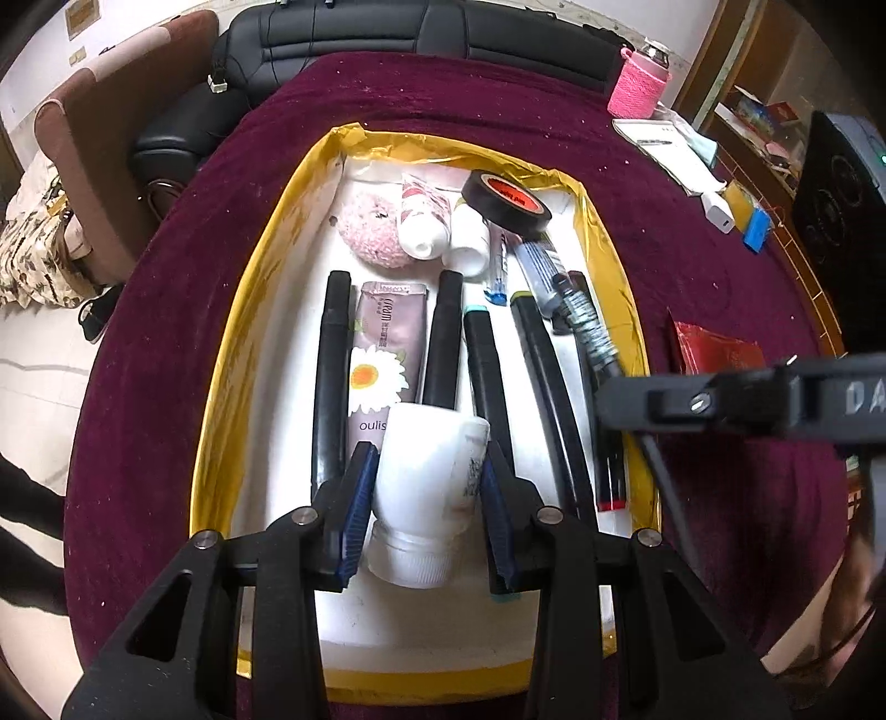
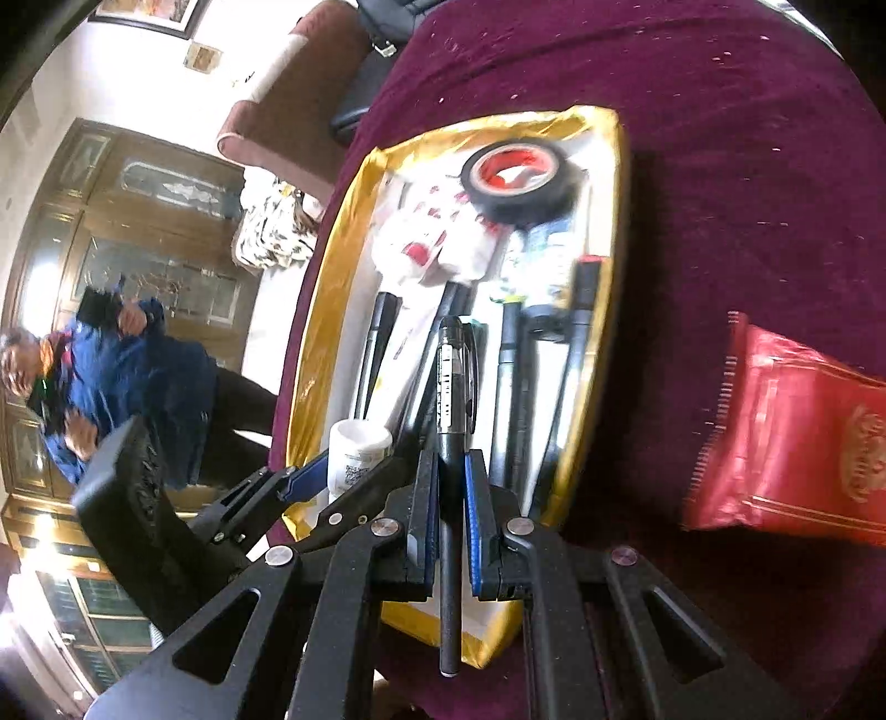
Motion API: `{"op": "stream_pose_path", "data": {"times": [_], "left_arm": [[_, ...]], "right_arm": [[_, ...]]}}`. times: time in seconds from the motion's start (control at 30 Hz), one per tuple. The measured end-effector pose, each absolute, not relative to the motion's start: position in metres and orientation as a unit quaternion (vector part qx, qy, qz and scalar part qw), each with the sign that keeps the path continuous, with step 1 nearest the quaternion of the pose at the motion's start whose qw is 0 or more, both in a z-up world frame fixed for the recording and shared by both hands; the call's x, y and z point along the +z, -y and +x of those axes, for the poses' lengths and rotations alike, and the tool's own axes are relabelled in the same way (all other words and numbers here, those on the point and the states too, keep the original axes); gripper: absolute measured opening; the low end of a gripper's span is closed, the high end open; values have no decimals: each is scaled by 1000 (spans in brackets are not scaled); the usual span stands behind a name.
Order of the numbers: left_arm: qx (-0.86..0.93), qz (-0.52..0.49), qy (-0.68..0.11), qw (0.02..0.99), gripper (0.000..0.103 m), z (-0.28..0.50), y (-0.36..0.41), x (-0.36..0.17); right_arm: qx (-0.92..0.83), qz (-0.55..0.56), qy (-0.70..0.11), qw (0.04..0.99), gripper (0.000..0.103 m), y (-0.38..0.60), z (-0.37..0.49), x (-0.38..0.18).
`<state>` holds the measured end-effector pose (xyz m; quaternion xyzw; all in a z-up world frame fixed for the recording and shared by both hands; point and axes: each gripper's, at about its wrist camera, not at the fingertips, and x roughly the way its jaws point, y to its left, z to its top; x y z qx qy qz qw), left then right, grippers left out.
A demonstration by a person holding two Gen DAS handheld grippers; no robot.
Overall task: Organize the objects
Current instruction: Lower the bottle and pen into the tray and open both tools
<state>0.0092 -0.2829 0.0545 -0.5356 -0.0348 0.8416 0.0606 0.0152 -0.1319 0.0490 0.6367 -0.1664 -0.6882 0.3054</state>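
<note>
A gold-edged white tray (image 1: 221, 387) lies on a maroon cloth and holds black markers, a pink cream tube (image 1: 382, 354), a pink puff (image 1: 368, 227), small white tubes and a black tape roll (image 1: 506, 202). My left gripper (image 1: 426, 498) is shut on a white tube (image 1: 432, 476), held over the tray's near end; it also shows in the right wrist view (image 2: 357, 448). My right gripper (image 2: 451, 498) is shut on a black pen (image 2: 451, 421), held above the tray's near edge (image 2: 326, 310). The right gripper's body shows in the left wrist view (image 1: 720, 399).
A red packet (image 2: 797, 437) lies on the cloth right of the tray. A pink-sleeved bottle (image 1: 637, 83), papers and small boxes sit at the table's far right. A black sofa (image 1: 387, 33) stands behind. A person in blue (image 2: 127, 382) stands at left.
</note>
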Motion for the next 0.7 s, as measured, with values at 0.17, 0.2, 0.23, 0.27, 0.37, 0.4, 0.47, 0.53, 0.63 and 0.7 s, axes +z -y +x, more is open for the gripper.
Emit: {"op": "stream_pose_path", "data": {"times": [0.17,0.2,0.23,0.27,0.37,0.4,0.47,0.53,0.63,0.7], "left_arm": [[836,-542,62,66,41,8,290,54],[834,-543,67,66,44,8,292,54],[834,-543,73,65,46,9,294,56],[835,-542,77,65,47,9,296,57],[838,-536,90,59,52,10,302,66],[839,-533,90,58,53,11,303,68],[846,-525,80,49,53,12,302,76],[856,-512,59,38,53,14,298,85],[876,-481,28,9,53,17,289,102],[888,-459,6,-37,53,20,284,117]], "right_arm": [[-702,635,141,289,8,141,14,46],[-702,636,141,287,8,138,11,50],[-702,637,141,284,9,138,11,50],[-701,639,142,284,11,138,10,49],[-706,638,140,272,43,131,17,51],[-710,635,140,270,48,136,12,51],[-722,623,133,269,53,135,13,58],[-741,608,114,263,56,136,15,69],[-765,586,102,247,65,134,13,81],[-778,573,102,239,66,129,15,89]]}}
